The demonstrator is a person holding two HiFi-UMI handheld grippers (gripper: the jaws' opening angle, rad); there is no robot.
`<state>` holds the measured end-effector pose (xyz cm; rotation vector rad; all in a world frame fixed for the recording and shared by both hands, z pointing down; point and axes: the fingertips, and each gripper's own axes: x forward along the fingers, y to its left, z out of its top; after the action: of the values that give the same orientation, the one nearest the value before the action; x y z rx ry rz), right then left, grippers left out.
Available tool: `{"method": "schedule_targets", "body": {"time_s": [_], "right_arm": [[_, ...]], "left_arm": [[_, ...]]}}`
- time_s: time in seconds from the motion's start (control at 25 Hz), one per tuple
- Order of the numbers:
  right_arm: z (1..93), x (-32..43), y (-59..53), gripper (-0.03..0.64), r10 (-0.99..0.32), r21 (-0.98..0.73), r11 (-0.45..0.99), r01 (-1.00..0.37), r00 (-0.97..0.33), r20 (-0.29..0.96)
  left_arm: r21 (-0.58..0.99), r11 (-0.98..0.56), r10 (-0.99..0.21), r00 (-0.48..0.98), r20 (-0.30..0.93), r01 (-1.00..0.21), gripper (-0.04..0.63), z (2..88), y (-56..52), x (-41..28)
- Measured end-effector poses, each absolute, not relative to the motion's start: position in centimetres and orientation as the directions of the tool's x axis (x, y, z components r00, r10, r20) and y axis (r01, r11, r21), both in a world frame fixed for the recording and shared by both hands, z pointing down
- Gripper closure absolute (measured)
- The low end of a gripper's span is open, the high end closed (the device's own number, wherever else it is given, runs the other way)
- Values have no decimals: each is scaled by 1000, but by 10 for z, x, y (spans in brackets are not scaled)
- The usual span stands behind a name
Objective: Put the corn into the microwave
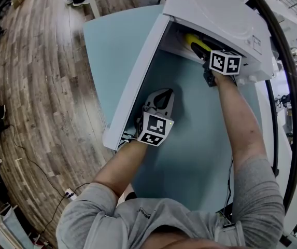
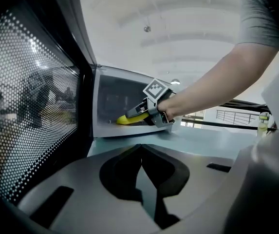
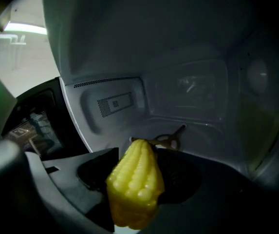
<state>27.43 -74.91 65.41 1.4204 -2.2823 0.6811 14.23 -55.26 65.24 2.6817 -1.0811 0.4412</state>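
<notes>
The white microwave (image 1: pixel 215 9) stands on the pale blue table (image 1: pixel 189 154) with its door (image 1: pixel 138 71) swung wide. My right gripper (image 1: pixel 196 44) reaches into the cavity, shut on a yellow corn cob (image 1: pixel 192 39). In the right gripper view the corn (image 3: pixel 134 184) sticks out forward between the jaws, above the cavity floor and in front of the turntable hub (image 3: pixel 166 140). The left gripper view shows the corn (image 2: pixel 128 119) just inside the opening. My left gripper (image 1: pixel 157 96) sits beside the inner face of the door (image 2: pixel 32 106), its jaws together with nothing between them.
The door's mesh window fills the left side of the left gripper view. Wooden floor (image 1: pixel 34 87) lies left of the table. A black cable (image 1: pixel 274 123) runs along the table's right side. A railing (image 2: pixel 236 115) shows in the distance.
</notes>
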Motion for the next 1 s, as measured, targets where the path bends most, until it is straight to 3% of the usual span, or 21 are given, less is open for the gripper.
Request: {"method": "schedule_targets", "body": {"time_s": [0.4,0.76,1.0], "right_arm": [[679,255,-741,357,-658,42,494,-868,-342,671],[680,258,-742,354,-674,66,471,-880,-311,670],[678,262,-740,310,-684,72,445,-892,-287,670]], "left_arm": [[67,-708,-643,681,352,-703,577,651,-550,142],[73,-704,-645,678,352,-706,577,654,-549,142],[78,-699,-649,676,350,-711,577,653,-550,140]]}}
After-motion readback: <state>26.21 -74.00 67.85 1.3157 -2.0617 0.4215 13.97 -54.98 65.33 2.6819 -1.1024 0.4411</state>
